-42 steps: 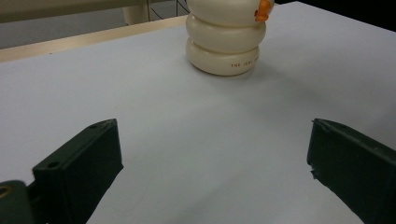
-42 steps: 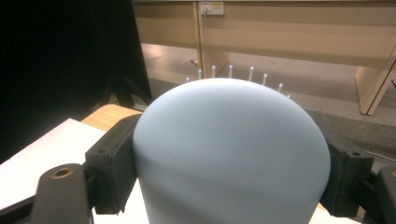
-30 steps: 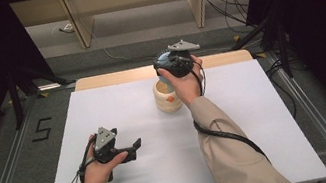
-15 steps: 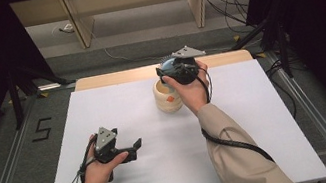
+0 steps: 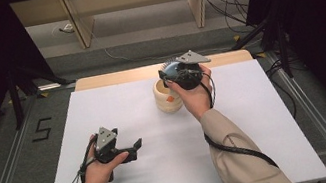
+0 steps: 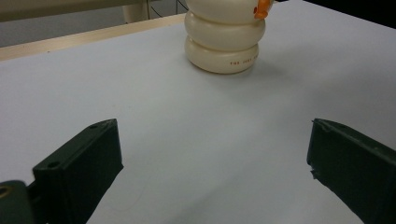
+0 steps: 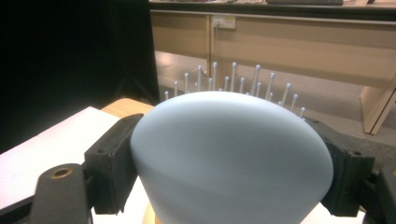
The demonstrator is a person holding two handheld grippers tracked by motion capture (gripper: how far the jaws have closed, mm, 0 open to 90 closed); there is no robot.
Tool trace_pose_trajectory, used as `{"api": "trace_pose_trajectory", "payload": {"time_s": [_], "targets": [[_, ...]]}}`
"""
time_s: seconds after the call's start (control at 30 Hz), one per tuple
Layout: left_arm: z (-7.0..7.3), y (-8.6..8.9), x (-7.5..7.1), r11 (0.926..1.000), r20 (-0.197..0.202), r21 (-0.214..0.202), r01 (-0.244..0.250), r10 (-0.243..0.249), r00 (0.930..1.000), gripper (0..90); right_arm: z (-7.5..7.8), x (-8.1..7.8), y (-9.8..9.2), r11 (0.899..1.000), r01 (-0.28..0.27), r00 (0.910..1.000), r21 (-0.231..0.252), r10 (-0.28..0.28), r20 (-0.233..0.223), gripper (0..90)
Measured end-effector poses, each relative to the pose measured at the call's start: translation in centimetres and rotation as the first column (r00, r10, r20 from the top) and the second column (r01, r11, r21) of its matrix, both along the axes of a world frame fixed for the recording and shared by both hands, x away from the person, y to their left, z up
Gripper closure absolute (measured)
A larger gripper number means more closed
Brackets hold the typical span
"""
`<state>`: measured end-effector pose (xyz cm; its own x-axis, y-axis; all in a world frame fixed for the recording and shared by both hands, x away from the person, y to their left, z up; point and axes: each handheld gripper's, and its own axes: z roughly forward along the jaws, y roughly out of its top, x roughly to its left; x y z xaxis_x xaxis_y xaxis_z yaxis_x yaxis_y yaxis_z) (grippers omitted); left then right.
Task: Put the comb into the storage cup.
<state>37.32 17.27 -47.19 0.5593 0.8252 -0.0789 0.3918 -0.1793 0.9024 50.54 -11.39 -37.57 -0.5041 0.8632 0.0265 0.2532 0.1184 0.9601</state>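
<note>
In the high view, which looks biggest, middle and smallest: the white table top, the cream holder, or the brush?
1. White table top, by far the biggest.
2. Cream holder, a stack of rounded rings.
3. Blue-grey brush, held in the right gripper over the holder. The gripper hides much of it, so holder versus brush is unsure.

pale blue brush (image 7: 231, 154), silver-tipped bristles | cream ringed holder (image 5: 166, 96), orange mark, small orange lettering | black right gripper (image 5: 173, 71) | black left gripper (image 5: 132, 146) | white table (image 5: 267, 119)
</note>
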Motion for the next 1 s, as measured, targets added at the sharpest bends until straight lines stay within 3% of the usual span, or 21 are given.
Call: {"api": "trace_pose_trajectory", "payload": {"time_s": [1.0], "targets": [[0.0,0.0,0.0,1.0000,0.000,0.002,0.001,-0.001,1.0000,2.7,-0.5,-1.6,-0.3,1.000,-0.004,0.9991,0.006,0.004,0.043,21.2]]}}
